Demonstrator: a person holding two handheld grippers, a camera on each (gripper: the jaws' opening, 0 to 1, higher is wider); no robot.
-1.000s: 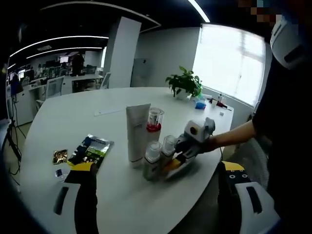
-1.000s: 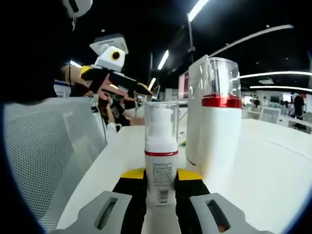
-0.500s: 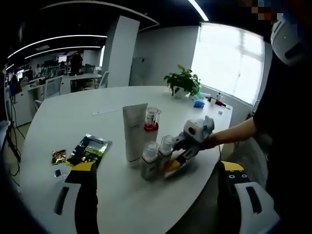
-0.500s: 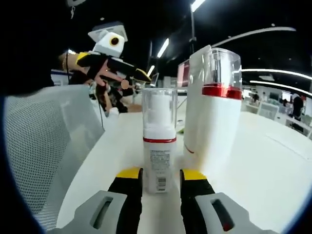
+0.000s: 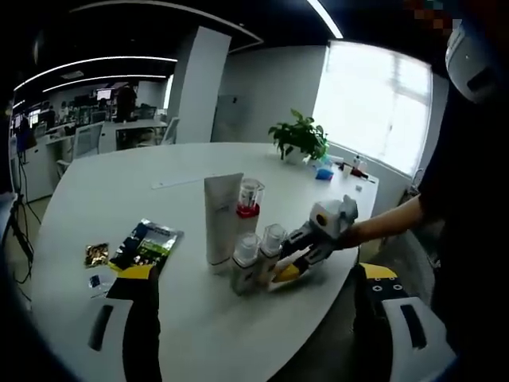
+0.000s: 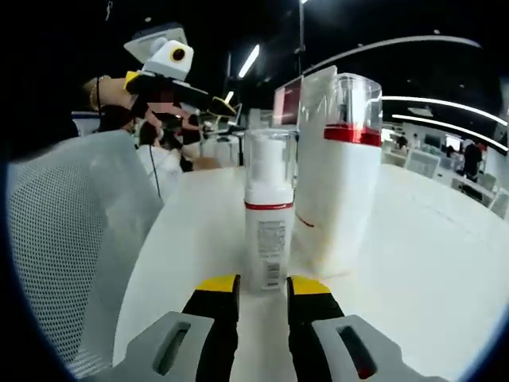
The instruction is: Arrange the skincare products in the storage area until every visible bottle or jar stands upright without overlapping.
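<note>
Surface: round white table [image 5: 95,199] in an open office — bright window and a potted plant [image 5: 301,137] at the far edge.
Products: four upright items clustered on the near right part of the table, none lying over another.
Tube: tall white tube [image 5: 223,218] stands at the left of the cluster, touching or just beside the red-banded bottle [image 5: 248,208].
Small bottles: two clear-capped pump bottles [image 5: 246,263] stand side by side in front of those.
Right gripper: right gripper [image 6: 252,296] jaws parted, not gripping — one small pump bottle [image 6: 267,215] stands just beyond the yellow tips, clear of both. In the left gripper view it [image 5: 288,267] sits low beside the small bottles.
Left gripper: left gripper [image 5: 254,334] held well back from the cluster, jaws wide apart, nothing between them; seen raised at far left in the right gripper view [image 6: 171,79].
Clutter: foil packets [image 5: 147,243] lie flat on the table left of the products.
</note>
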